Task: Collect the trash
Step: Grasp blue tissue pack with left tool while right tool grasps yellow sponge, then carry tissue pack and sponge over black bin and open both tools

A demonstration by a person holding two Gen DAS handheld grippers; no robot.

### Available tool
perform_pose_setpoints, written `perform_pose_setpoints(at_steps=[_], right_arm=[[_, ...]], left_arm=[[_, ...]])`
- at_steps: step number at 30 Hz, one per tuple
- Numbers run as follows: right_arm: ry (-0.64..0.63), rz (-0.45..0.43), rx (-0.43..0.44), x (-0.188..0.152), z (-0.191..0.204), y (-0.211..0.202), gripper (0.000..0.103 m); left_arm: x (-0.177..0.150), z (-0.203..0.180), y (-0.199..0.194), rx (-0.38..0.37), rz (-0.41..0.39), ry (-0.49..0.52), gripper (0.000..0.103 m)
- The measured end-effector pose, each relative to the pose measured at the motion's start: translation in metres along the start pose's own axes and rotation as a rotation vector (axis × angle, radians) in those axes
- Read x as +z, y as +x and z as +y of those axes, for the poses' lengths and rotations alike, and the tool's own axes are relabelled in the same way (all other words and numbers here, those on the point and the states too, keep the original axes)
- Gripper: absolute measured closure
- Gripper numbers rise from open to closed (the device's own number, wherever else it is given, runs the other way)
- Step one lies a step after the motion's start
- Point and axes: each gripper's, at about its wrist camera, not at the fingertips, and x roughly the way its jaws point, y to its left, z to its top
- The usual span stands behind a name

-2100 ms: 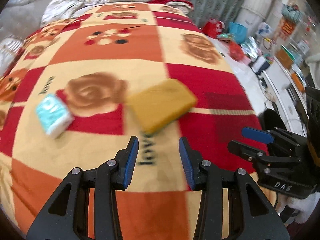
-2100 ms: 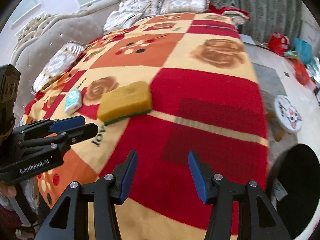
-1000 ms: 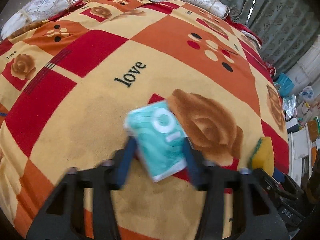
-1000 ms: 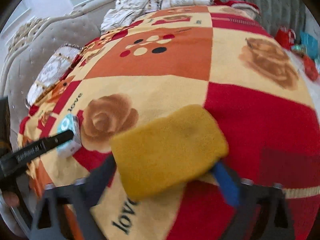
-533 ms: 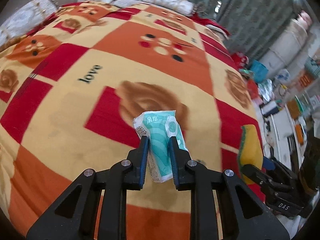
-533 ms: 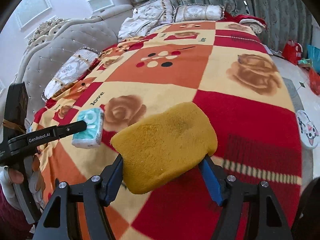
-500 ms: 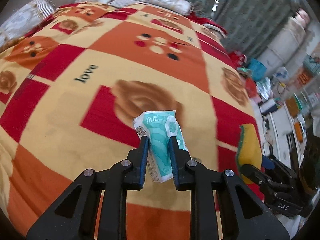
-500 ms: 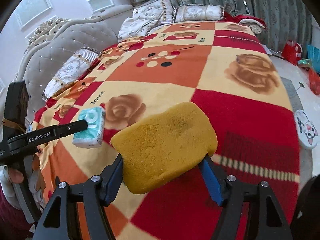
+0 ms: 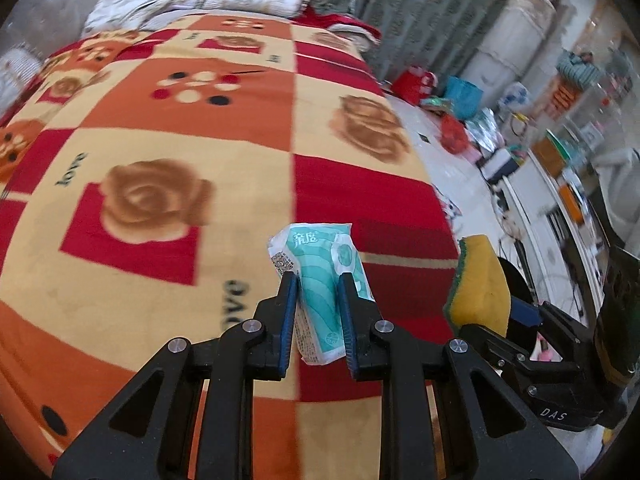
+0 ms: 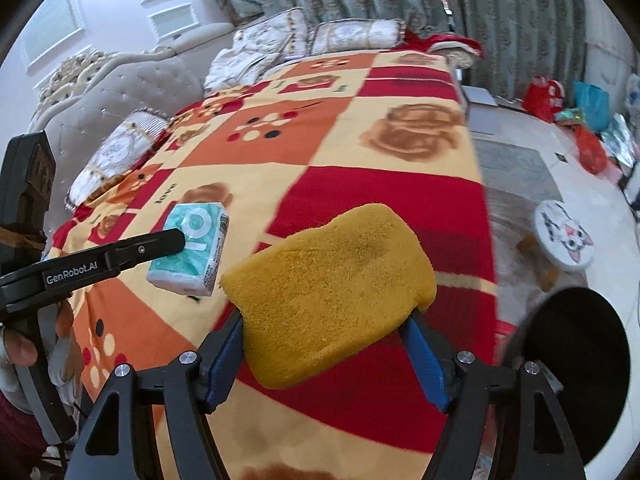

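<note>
The left claw [image 9: 318, 284] pinches a teal tissue pack [image 9: 320, 268]; the right claw [image 10: 326, 334] pinches a yellow sponge [image 10: 332, 292], both above the bed [image 9: 160, 148].

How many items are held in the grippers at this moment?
2. A tissue pack is clamped in the left hand-held gripper; a yellow sponge is in the right hand-held gripper. Both are lifted above the blanket.
</note>
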Motion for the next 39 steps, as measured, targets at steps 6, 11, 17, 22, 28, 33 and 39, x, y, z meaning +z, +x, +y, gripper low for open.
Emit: perform_pose_setpoints(at_steps=[6, 11, 17, 22, 28, 33, 39], right_arm=[[0.053, -0.015, -0.054, -0.015, -0.038, -0.029, 0.03], [0.103, -0.023, -0.105, -0.029, -0.074, -0.049, 0.029], [0.164, -0.015, -0.167, -0.044, -0.117, -0.062, 0.029], [0.217, 0.0, -0.203, -0.058, -0.152, -0.068, 0.028], [0.264, 0.024, -0.238, -0.07, -0.183, -0.066, 0.027], [0.291, 0.041, -0.261, -0.079, -0.2, -0.064, 0.016], [0.315, 0.022, -0.26, -0.088, -0.202, -0.07, 0.008]], left_arm=[[-0.001, -0.054, 0.012, -0.039, 0.021, 0.09, 0.084], [-0.003, -0.097, 0.026, -0.072, 0.042, 0.153, 0.084], [-0.009, -0.143, 0.049, -0.113, 0.082, 0.219, 0.084], [-0.014, -0.179, 0.07, -0.144, 0.118, 0.26, 0.084], [-0.015, -0.21, 0.092, -0.188, 0.156, 0.277, 0.084], [-0.019, -0.228, 0.103, -0.211, 0.161, 0.295, 0.074], [-0.021, -0.229, 0.102, -0.228, 0.147, 0.279, 0.047]])
